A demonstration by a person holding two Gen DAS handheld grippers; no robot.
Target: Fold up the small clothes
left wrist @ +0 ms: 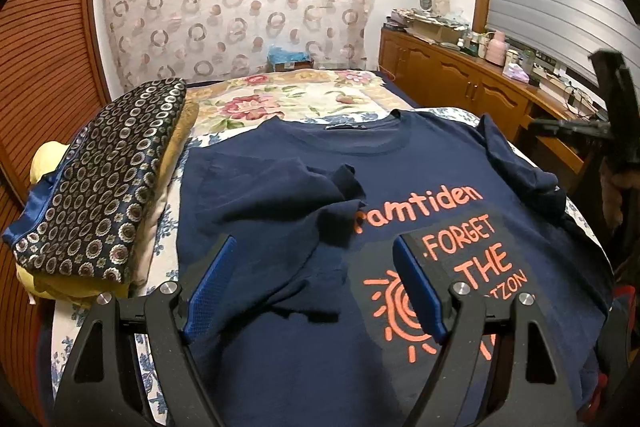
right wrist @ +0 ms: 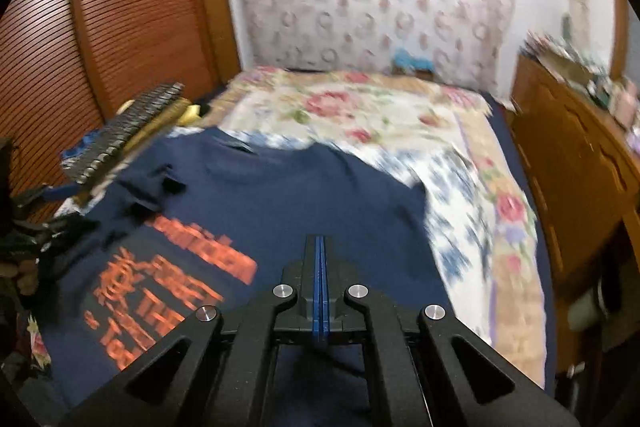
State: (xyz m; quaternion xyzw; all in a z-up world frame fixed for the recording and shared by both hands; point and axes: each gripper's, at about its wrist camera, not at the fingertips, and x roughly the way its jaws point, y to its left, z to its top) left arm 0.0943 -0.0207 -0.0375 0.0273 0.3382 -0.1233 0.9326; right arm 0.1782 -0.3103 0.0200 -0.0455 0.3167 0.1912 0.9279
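Note:
A navy T-shirt [left wrist: 304, 219] with orange print lies face up on the bed; its left sleeve is folded in over the chest. My left gripper [left wrist: 316, 267] is open and empty, just above the shirt's middle. In the right wrist view the shirt [right wrist: 288, 203] is blurred. My right gripper [right wrist: 320, 247] is shut with its blue pads pressed together, above the shirt's right side; no cloth shows between the pads. The right gripper also shows at the far right of the left wrist view [left wrist: 612, 107].
A stack of folded cloth with a ring-patterned dark piece on top [left wrist: 108, 179] lies left of the shirt. A floral bedspread [left wrist: 288, 99] covers the bed beyond. A wooden cabinet [left wrist: 460, 75] with clutter runs along the right. A slatted wooden door [left wrist: 52, 67] is on the left.

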